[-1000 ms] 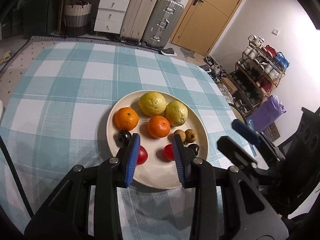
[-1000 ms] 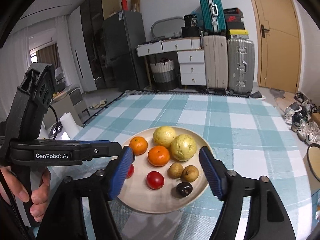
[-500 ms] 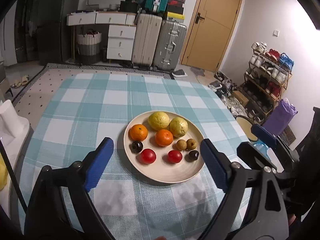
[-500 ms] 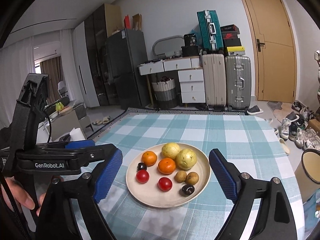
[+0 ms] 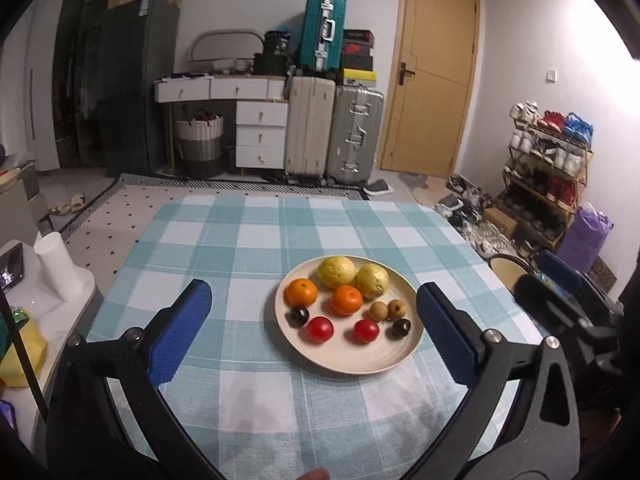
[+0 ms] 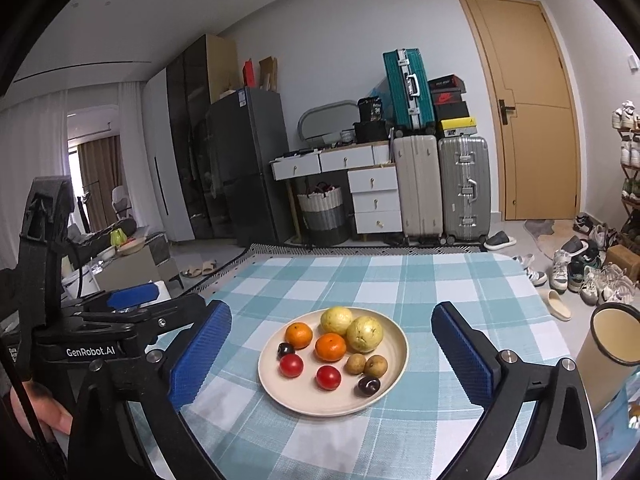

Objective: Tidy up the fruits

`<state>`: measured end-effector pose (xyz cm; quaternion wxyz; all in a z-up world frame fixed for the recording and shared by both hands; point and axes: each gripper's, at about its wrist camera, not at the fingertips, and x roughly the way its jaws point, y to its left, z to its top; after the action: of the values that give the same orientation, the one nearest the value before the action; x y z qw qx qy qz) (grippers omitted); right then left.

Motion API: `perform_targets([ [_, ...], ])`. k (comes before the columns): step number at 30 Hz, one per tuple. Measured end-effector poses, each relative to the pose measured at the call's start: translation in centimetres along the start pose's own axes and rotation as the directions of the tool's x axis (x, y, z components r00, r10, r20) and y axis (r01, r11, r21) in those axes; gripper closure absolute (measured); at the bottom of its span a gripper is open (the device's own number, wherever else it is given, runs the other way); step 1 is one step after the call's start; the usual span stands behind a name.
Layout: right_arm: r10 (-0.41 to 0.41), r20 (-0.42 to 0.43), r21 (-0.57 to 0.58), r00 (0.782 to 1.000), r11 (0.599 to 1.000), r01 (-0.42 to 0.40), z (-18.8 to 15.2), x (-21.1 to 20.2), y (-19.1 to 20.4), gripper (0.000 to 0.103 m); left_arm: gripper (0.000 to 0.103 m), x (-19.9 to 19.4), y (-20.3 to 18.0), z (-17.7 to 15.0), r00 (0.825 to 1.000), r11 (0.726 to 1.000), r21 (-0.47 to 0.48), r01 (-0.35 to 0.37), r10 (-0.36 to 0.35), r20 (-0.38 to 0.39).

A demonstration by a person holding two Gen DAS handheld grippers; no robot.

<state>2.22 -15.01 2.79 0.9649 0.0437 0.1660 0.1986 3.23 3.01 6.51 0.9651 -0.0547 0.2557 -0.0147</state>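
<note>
- The left gripper (image 5: 314,334) is spread wide and holds nothing; it hangs above the near bench edge, apart from the fruit.
- The right gripper (image 6: 331,356) is likewise wide and empty, framing the plate (image 6: 298,398) without touching it.
- On the plate, nearest at 6 o'clock sit two tomatoes (image 6: 291,365), flanked by dark plums (image 6: 368,385) at 4 and 9 o'clock.
- Two small brown fruits (image 6: 365,364) lie at 3 o'clock; two oranges (image 6: 330,347) sit mid-plate.
- Two yellow-green fruits (image 6: 364,333) rest at 12 to 1 o'clock, farthest back.
- The checked bench (image 5: 248,248) carries no loose fruit, so the sorting looks finished; nothing seems left.
</note>
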Motion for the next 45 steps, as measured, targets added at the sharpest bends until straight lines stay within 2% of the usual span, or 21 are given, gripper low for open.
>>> perform_targets([
  [5,-0.005,0.019,-0.007,1.000,1.000,0.005,-0.4,-0.3,0.0,0.000,0.001,0.6,0.3,-1.0,0.996,0.995,0.031,-0.091,0.090,0.016],
  [10,-0.014,0.031,0.008,0.999,1.000,0.014,-1.4,0.0,-0.2,0.000,0.001,1.4,0.5,-2.4,0.994,0.994,0.029,-0.109,0.108,0.026],
  [13,-0.027,0.037,0.002,0.999,1.000,0.026,-2.0,0.3,-0.4,0.000,0.001,1.5,0.6,-3.2,0.990,0.991,0.035,-0.126,0.123,0.076],
  [18,-0.043,0.030,-0.035,0.999,0.998,0.044,-3.1,0.8,-0.3,0.000,0.001,1.6,0.8,-4.3,0.983,0.994,0.036,-0.104,0.097,0.159],
  [21,-0.051,0.029,-0.047,0.998,0.998,0.052,-3.8,1.2,-0.3,0.000,0.001,1.9,0.9,-4.9,0.979,0.994,0.033,-0.106,0.098,0.179],
  [34,-0.066,0.043,-0.094,0.997,0.993,0.070,-6.2,2.3,-0.7,0.000,0.001,4.2,1.2,-7.7,0.974,0.987,0.084,-0.133,0.115,0.198],
  [41,-0.046,0.011,-0.097,0.999,0.994,0.047,-6.6,3.2,-0.9,0.000,0.001,4.7,2.0,-8.7,0.975,0.992,0.055,-0.110,0.097,0.198],
  [45,-0.056,-0.016,-0.121,0.998,0.991,0.054,-6.7,3.9,-0.4,0.000,0.001,5.1,1.9,-8.9,0.975,0.991,0.067,-0.120,0.105,0.197],
])
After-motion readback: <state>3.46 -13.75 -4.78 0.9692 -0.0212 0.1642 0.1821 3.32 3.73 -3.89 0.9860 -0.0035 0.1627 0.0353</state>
